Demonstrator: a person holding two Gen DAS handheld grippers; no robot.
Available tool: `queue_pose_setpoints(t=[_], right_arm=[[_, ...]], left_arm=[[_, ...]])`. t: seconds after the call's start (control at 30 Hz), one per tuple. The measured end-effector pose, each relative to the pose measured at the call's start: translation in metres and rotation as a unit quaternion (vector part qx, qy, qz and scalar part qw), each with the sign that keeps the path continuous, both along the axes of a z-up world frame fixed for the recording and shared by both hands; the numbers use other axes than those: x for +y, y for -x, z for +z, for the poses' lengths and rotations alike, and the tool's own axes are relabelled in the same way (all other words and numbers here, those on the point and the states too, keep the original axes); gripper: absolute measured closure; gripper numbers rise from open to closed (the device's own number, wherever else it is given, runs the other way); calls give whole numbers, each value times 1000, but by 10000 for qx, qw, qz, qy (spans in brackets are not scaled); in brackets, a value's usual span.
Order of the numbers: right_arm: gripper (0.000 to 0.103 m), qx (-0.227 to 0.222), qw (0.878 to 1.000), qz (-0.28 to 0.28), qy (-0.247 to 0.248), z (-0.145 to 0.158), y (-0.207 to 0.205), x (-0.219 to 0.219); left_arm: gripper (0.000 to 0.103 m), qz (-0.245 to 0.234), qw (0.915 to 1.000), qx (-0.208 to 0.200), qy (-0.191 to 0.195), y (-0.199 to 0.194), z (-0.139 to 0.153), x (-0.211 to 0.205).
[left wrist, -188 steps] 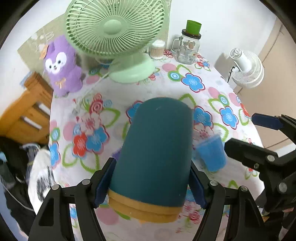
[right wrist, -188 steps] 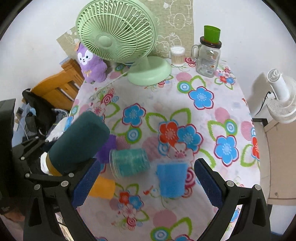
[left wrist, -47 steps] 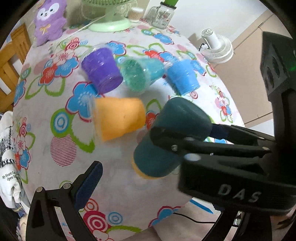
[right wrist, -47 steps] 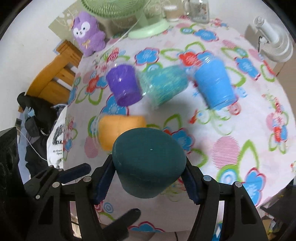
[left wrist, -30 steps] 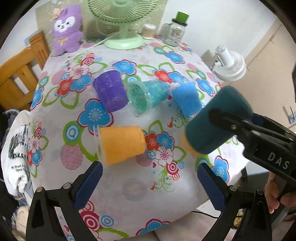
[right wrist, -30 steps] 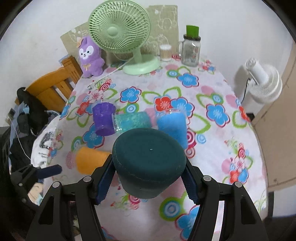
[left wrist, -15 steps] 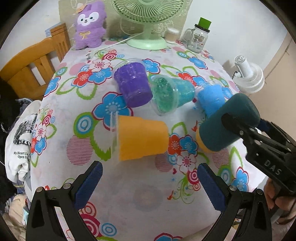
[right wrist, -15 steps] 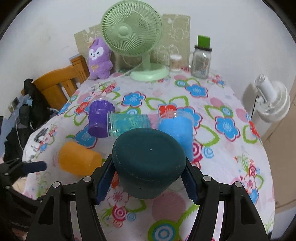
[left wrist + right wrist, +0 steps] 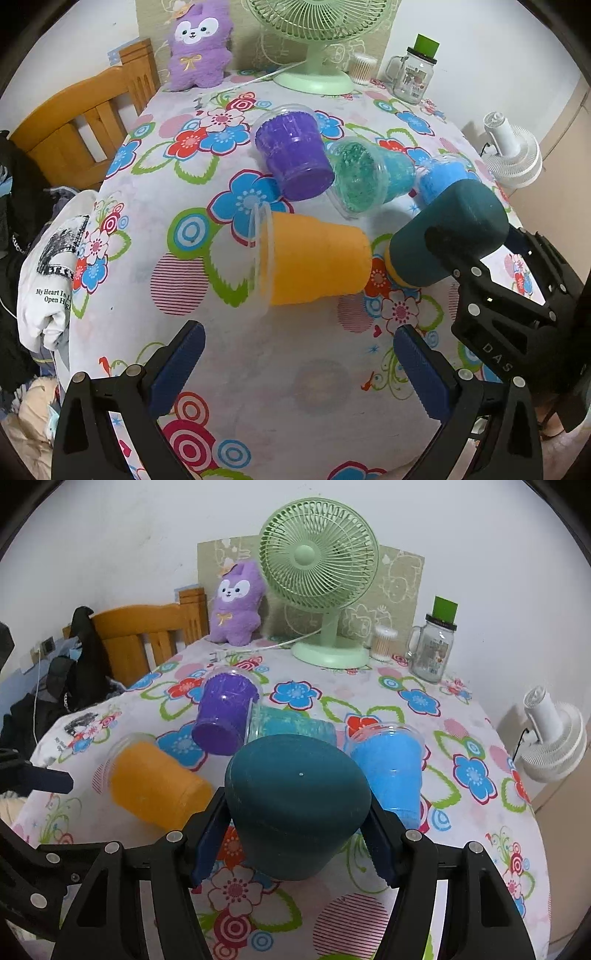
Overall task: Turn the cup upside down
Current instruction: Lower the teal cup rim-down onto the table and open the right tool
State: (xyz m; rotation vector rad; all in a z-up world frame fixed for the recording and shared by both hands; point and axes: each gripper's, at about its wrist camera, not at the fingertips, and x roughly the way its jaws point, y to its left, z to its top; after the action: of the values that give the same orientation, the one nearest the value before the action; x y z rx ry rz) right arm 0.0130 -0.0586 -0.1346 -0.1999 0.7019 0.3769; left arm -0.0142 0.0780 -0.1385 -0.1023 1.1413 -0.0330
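My right gripper (image 9: pixel 295 845) is shut on a dark teal cup (image 9: pixel 295 805), held base toward the camera, low over the flowered tablecloth (image 9: pixel 480 849). In the left wrist view the teal cup (image 9: pixel 447 240) hangs tilted, its yellow rim end down near the cloth, beside an orange cup (image 9: pixel 314 258) that lies on its side. My left gripper (image 9: pixel 295 365) is open and empty, near the table's front edge.
Purple (image 9: pixel 291 155), teal-glitter (image 9: pixel 365 181) and blue (image 9: pixel 391 771) cups lie behind the orange cup (image 9: pixel 155 790). At the back stand a green fan (image 9: pixel 325 587), a plush toy (image 9: pixel 236 602) and a glass jar (image 9: pixel 432 646). A wooden chair (image 9: pixel 74 125) stands left.
The teal cup passed from my left gripper to my right one. My right gripper has since lowered it toward the cloth beside the orange cup. My left gripper stays open.
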Motion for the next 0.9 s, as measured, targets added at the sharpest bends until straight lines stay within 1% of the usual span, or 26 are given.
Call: queue_pose_setpoints(t=[0.17, 0.27, 0.3, 0.37, 0.47, 0.53, 0.6, 0.73, 0.83, 0.9], right_arm=[[34, 31, 10000, -45, -11, 0, 2, 1], [33, 286, 9996, -15, -35, -5, -1, 2], [31, 353, 9994, -46, -13, -6, -1, 2], [23, 455, 9989, -67, -12, -4, 0, 2], [19, 547, 9984, -106, -35, 2, 1, 0], [19, 711, 9973, -147, -92, 8, 0, -3], [19, 874, 9957, -262, -166, 19, 1, -7], [16, 1251, 9900, -478, -444, 50, 1, -19], [16, 1555, 9828, -741, -659, 79, -2, -30], [16, 1614, 9796, -883, -807, 101, -2, -37]], left_arm=[[0, -25, 10000, 61, 6, 0, -3, -1], [0, -68, 9999, 77, 15, -1, -3, -2], [0, -72, 9999, 92, 20, -1, -4, -2], [0, -72, 9999, 135, 51, -2, -3, -1], [0, -77, 9997, 200, 140, -2, 1, 1], [0, -93, 9995, 254, 137, -4, 5, 2], [0, -123, 9994, 298, 150, -4, 11, 2], [0, -239, 9990, 316, 220, -6, 36, 1], [0, -316, 9990, 251, 194, -10, 62, -2], [0, -351, 9990, 171, 230, -12, 81, -3]])
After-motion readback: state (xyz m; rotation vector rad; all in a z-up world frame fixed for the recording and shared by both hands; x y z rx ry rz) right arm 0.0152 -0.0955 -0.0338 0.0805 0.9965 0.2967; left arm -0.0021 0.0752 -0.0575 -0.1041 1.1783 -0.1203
